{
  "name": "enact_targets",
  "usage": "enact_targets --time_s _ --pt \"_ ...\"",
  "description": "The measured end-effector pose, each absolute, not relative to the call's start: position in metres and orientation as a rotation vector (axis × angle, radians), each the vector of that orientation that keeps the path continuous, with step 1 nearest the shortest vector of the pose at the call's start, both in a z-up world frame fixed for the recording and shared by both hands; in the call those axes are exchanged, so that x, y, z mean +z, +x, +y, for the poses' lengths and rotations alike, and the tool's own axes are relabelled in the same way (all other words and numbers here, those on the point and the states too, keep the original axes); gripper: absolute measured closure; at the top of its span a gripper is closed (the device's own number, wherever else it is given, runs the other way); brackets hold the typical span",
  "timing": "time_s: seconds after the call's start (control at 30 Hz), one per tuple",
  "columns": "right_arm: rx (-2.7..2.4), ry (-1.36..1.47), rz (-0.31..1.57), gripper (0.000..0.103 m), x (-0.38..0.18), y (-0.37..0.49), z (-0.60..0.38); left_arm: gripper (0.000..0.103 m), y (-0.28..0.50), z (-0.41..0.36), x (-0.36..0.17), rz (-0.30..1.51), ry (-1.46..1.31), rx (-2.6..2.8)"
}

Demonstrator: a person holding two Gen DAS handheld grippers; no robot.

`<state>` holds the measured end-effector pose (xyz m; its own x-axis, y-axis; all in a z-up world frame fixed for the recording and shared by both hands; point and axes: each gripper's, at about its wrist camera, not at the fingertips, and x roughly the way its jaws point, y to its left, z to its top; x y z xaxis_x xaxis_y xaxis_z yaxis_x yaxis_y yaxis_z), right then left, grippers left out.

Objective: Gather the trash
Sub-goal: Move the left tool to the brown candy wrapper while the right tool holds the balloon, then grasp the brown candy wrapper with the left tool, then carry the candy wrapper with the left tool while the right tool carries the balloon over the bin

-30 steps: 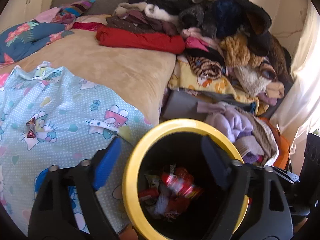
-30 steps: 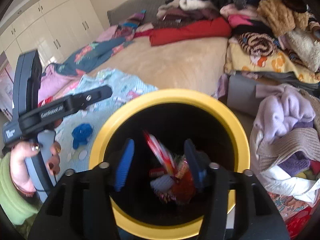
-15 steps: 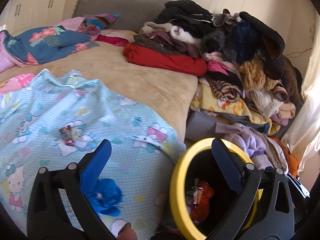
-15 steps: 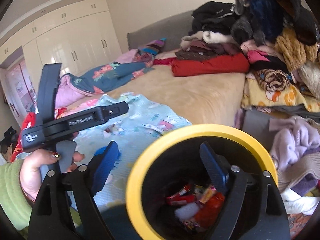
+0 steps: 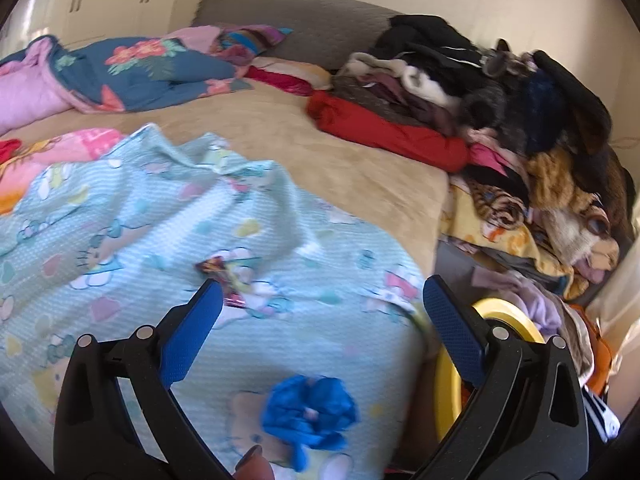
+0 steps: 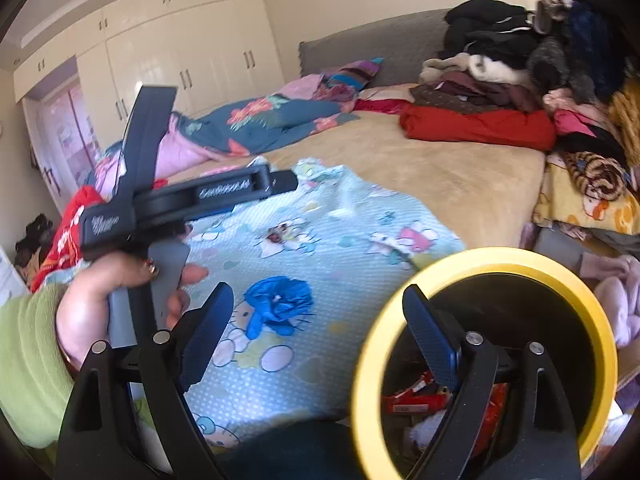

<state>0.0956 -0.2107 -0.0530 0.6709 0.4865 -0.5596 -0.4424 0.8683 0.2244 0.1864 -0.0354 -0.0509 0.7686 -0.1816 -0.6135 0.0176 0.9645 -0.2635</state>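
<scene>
Left wrist view: left gripper [image 5: 318, 308] spread wide and holding nothing, hovering over the pale blue cartoon sheet [image 5: 132, 216]; crumpled blue wrapper [image 5: 308, 412] lying on the sheet just below the fingers; small dark candy wrapper [image 5: 224, 280] farther up, close to the left fingertip; yellow-rimmed bin [image 5: 446, 376] at the bed's edge, mostly hidden behind the right finger. Likely trouble here: soft, loose sheet apt to bunch into the pads along with the wrapper, dragging cloth toward the bin; light crumpled plastic apt to slip or spring free from a shallow pinch; dark wrapper easy to miss against the busy print.

Right wrist view: right gripper [image 6: 320, 312] also spread and empty, poised across the bin's near rim; bin [image 6: 480, 258] already holding red wrappers at the bottom; blue wrapper [image 6: 278, 306] on the sheet between the two tools; left hand [image 6: 104, 304] gripping its handle near by. Possible knock of the bin by the right finger, tipping the contents; possible clash of both tools over one wrapper.

Surface and room: tan bedspread [image 6: 420, 168] under the sheet, grey headboard [image 6: 376, 48], heaped clothes [image 6: 520, 64] along the right side, white wardrobe doors [image 6: 180, 60] behind.
</scene>
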Motion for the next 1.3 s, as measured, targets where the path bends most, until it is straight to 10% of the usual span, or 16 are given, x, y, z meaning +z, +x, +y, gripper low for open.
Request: enact_targets --time_s 0.6,0.67,0.87,1.1,1.3 --pt "0.514 -0.002 0.911 0.020 -0.126 0.166 -0.110 0.026 0.236 0.044 -0.104 0.872 -0.391 -0.057" --pt "0.505 -0.004 0.960 0.024 -0.138 0.174 -0.105 0.031 0.243 0.043 -0.112 0.906 -0.401 -0.077" --pt "0.533 0.033 0.983 0.082 -0.142 0.173 -0.110 0.045 0.264 0.046 -0.139 0.991 -0.469 -0.077" --pt "0.575 0.069 0.927 0.086 -0.128 0.147 -0.126 0.088 0.266 0.047 -0.148 0.995 -0.457 -0.040" --pt "0.573 0.098 0.870 0.086 -0.109 0.136 -0.140 0.091 0.248 0.041 -0.138 0.952 -0.429 -0.051"
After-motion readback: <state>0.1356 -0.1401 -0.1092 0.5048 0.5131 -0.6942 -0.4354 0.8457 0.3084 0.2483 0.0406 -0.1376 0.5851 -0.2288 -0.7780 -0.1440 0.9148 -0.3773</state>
